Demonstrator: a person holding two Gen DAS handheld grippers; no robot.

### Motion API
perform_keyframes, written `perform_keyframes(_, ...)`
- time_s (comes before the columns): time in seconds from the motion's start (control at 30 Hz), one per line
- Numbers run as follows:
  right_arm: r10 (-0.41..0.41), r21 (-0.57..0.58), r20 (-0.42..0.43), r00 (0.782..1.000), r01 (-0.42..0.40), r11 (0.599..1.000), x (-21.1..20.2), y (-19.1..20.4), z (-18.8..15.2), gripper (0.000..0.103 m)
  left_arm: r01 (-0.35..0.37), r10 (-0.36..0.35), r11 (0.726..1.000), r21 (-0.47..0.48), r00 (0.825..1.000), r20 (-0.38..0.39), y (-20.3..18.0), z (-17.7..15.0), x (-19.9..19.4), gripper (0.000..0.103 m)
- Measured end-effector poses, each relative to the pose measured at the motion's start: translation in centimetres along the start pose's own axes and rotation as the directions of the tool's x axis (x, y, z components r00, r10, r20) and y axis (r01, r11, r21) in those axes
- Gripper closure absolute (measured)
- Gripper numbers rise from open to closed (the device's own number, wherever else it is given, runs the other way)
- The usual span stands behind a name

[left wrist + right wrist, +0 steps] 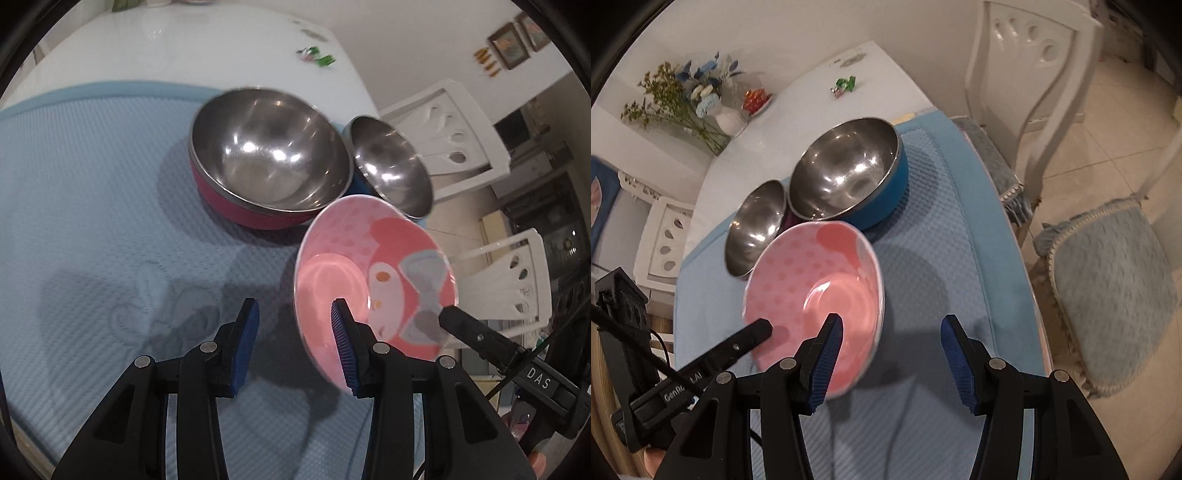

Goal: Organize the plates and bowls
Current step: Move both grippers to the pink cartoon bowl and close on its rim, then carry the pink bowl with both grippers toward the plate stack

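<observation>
A pink cartoon bowl (373, 273) sits on the blue mat, between my two grippers; it also shows in the right wrist view (816, 280). My left gripper (295, 343) is open, its right finger inside the bowl and its left finger outside the rim. My right gripper (892, 363) is open, its left finger inside the bowl and its right finger outside. Behind stand a steel bowl with a magenta shell (266, 158), which also shows in the right wrist view (757, 225), and a steel bowl with a blue shell (849, 173), seen too in the left wrist view (391, 166).
A light blue mat (92, 221) covers the near part of a white table (184, 44). Candy wrappers (316, 55) lie on the far table. A flower vase (701, 99) stands at the back. White chairs (1034, 74) with blue cushions stand at the right edge.
</observation>
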State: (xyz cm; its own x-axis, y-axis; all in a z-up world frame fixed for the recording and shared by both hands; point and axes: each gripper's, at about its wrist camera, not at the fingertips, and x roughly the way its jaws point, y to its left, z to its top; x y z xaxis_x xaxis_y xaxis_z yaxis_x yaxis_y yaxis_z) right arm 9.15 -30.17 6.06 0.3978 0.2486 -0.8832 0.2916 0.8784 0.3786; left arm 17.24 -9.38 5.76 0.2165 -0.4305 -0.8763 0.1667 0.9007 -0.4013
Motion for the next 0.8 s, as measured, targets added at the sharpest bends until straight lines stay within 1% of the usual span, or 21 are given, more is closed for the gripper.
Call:
perform_keyframes(0.13,0.004,-0.056,-0.031,1.000,-0.005,0.998,2.2,0.2,1.0,0.050,-0.066,0.066,0.997,0.032,0.998,0.002,-0.6,0.2,1.4,0.067)
perform_keyframes(0.17,0.005,-0.068,-0.038,0.999,-0.008,0.998,2.6,0.3,1.1,0.050,-0.065,0.065,0.997,0.036,0.998,0.001,-0.7,0.3,1.7,0.068)
perform_keyframes(0.23,0.011,-0.090,-0.047,0.999,-0.015,0.996,3.4,0.4,1.4,0.054,-0.068,0.068,0.997,0.039,0.998,-0.002,-0.8,0.6,2.2,0.068)
perform_keyframes(0.3,0.007,-0.108,-0.059,0.998,-0.013,0.994,4.1,0.5,1.4,0.063,-0.069,0.069,0.997,0.044,0.998,-0.005,-0.8,0.7,2.6,0.075)
perform_keyframes(0.33,0.007,-0.116,-0.066,0.998,-0.015,0.993,4.4,0.5,1.4,0.065,-0.072,0.073,0.996,0.045,0.997,-0.013,-0.7,0.8,2.9,0.076)
perform_keyframes(0.37,0.011,-0.125,-0.073,0.997,-0.020,0.992,4.8,0.6,1.4,0.070,-0.074,0.075,0.996,0.044,0.997,-0.019,-0.7,0.8,3.2,0.077)
perform_keyframes(0.4,0.016,-0.142,-0.076,0.997,-0.027,0.990,5.0,0.8,1.4,0.081,-0.077,0.078,0.996,0.043,0.997,-0.025,-0.7,0.8,3.5,0.082)
perform_keyframes(0.47,0.006,-0.193,-0.047,0.999,-0.015,0.981,4.8,1.6,1.2,0.093,-0.094,0.096,0.995,0.042,0.995,-0.040,-0.7,0.6,3.7,0.086)
perform_keyframes(0.53,-0.015,-0.226,-0.023,1.000,0.010,0.974,4.4,2.2,0.9,0.093,-0.078,0.080,0.995,0.054,0.996,-0.027,-1.0,0.5,3.3,0.090)
perform_keyframes(0.57,-0.013,-0.230,-0.020,1.000,0.008,0.973,4.2,2.3,0.7,0.093,-0.063,0.064,0.996,0.070,0.998,-0.016,-1.3,0.4,2.9,0.091)
perform_keyframes(0.63,-0.010,-0.212,-0.025,1.000,0.004,0.977,3.8,2.3,0.4,0.093,-0.079,0.080,0.993,0.086,0.997,-0.005,-1.8,0.3,2.5,0.091)
perform_keyframes(0.67,-0.004,-0.204,-0.028,1.000,-0.002,0.979,3.6,2.2,0.3,0.093,-0.077,0.077,0.993,0.087,0.997,-0.004,-1.8,0.2,2.3,0.091)
perform_keyframes(0.73,-0.001,-0.190,-0.035,0.999,-0.006,0.982,3.1,2.2,-0.1,0.093,-0.045,0.046,0.996,0.082,0.999,-0.001,-1.6,-0.1,1.7,0.091)
perform_keyframes(0.8,-0.002,-0.195,-0.031,1.000,-0.004,0.981,2.2,2.4,-0.8,0.093,-0.038,0.037,0.996,0.085,0.999,0.008,-1.6,-0.7,0.7,0.091)
